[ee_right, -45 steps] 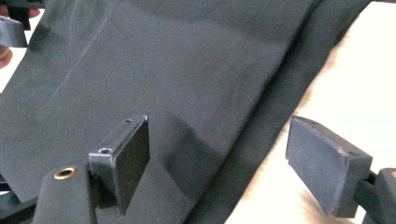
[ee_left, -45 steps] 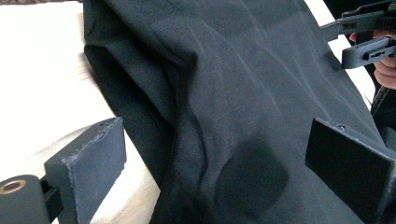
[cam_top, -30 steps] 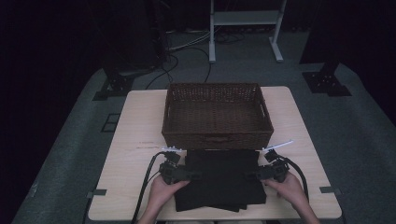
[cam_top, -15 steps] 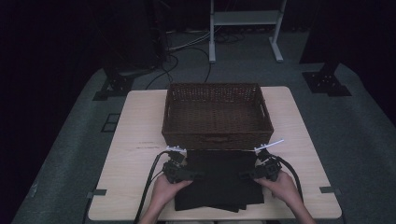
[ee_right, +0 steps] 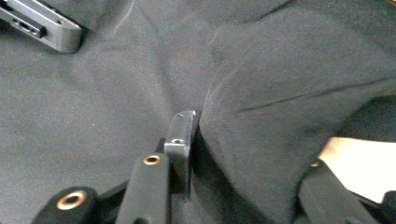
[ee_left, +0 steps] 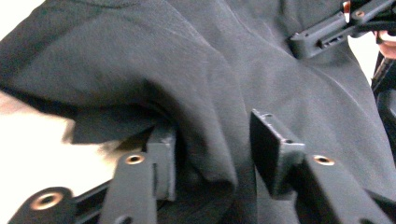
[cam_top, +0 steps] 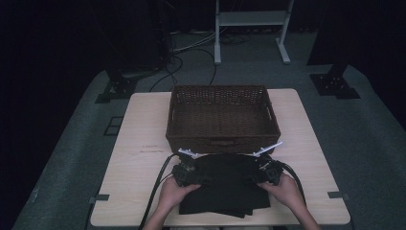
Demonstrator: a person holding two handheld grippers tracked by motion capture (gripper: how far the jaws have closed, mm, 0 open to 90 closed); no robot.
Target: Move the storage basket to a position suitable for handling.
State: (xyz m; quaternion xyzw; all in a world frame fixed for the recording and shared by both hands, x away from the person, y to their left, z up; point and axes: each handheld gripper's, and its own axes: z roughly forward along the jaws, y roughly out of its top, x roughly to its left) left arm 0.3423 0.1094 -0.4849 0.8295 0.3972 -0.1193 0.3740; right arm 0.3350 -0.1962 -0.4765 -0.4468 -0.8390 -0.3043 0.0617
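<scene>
Lying broadside along the table's near edge, black cloth [cam_top: 225, 184] sits bunched between both grippers' closing jaws.

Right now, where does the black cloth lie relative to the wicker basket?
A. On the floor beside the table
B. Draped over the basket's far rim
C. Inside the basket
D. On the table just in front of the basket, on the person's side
D. In the high view the black cloth lies on the table on the person's side of the wicker basket, with both grippers at its edges.
</scene>
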